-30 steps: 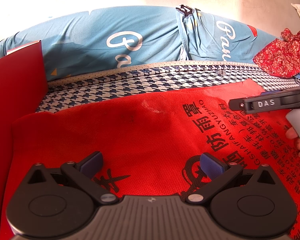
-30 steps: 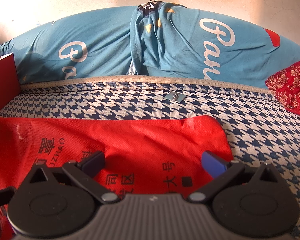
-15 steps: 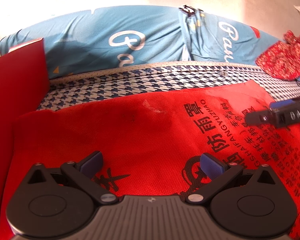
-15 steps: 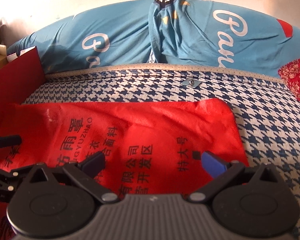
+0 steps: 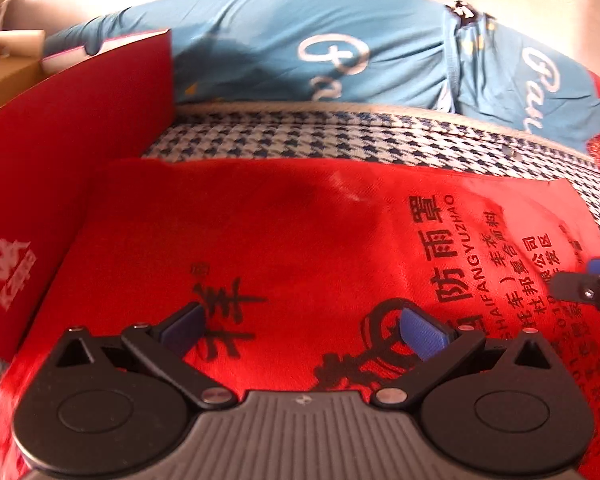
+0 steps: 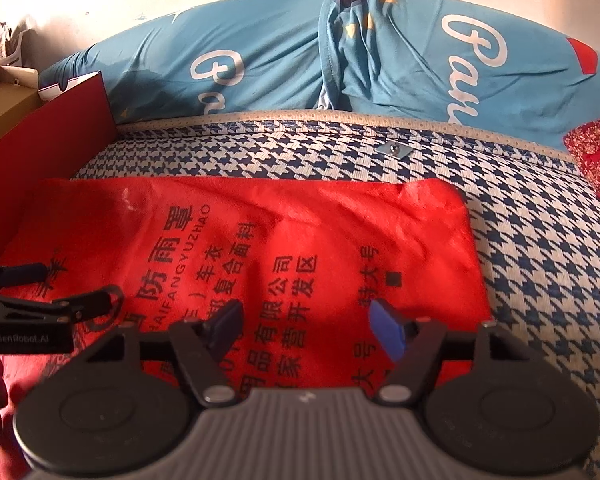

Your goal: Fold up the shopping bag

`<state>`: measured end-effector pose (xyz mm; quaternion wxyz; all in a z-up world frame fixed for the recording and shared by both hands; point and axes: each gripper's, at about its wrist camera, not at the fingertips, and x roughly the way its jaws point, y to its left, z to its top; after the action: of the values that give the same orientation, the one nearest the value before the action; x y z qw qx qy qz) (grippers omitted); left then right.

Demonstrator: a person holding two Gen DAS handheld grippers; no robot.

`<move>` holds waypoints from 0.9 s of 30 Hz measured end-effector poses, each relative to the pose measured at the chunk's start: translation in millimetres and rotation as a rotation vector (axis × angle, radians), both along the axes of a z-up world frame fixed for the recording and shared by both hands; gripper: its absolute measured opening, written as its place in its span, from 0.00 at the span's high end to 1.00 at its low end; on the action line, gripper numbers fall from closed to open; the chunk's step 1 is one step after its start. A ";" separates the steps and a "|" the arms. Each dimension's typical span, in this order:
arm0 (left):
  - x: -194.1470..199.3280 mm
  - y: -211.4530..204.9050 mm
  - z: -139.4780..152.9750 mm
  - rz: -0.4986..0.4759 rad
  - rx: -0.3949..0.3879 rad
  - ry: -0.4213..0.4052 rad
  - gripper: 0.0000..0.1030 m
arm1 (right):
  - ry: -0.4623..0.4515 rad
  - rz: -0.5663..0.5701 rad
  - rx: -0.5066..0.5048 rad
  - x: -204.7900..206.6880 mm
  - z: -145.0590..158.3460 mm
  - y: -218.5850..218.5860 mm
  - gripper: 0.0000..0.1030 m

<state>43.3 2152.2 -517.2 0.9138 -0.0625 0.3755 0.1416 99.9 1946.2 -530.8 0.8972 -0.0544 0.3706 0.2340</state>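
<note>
A red non-woven shopping bag (image 5: pixel 300 240) with black Chinese print lies flat on the houndstooth sheet (image 6: pixel 540 260). My left gripper (image 5: pixel 302 328) hovers over the bag's left part, jaws wide open with nothing between them. It also shows at the left edge of the right wrist view as the left gripper (image 6: pixel 40 292). My right gripper (image 6: pixel 306 326) is over the right half of the bag (image 6: pixel 300 232). Its jaws are closing, about half apart, and the pads press on no fabric. The right gripper (image 5: pixel 588 284) appears at the right edge of the left wrist view.
A red box (image 5: pixel 60 160) stands against the bag's left edge, with a cardboard box (image 6: pixel 4 100) behind it. Blue bedding (image 6: pixel 340 60) runs along the back. A red floral cloth (image 6: pixel 596 156) lies at the far right. A small metal piece (image 6: pixel 396 149) sits on the sheet.
The right gripper's jaws have narrowed from wide to about half. Both grippers have shifted over the bag, so the red box looms larger at the left. The left view has tilted.
</note>
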 end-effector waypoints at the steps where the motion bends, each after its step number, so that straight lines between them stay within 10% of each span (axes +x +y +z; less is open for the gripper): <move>1: -0.4 -3.4 1.1 -0.004 0.007 0.012 0.01 | 0.002 -0.001 0.001 -1.6 1.4 -3.4 0.48; 14: -46.4 -62.9 29.5 -0.167 0.172 0.052 0.20 | -0.017 0.008 0.021 -33.6 27.3 -62.6 0.24; 27: -85.1 -48.7 39.1 -0.079 0.051 0.066 0.20 | 0.056 0.038 0.042 -42.0 19.8 -124.1 0.17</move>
<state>-41.8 2103.5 -478.1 0.9071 -0.0195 0.4039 0.1172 57.9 1822.1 -511.1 0.8828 -0.0360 0.3894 0.2602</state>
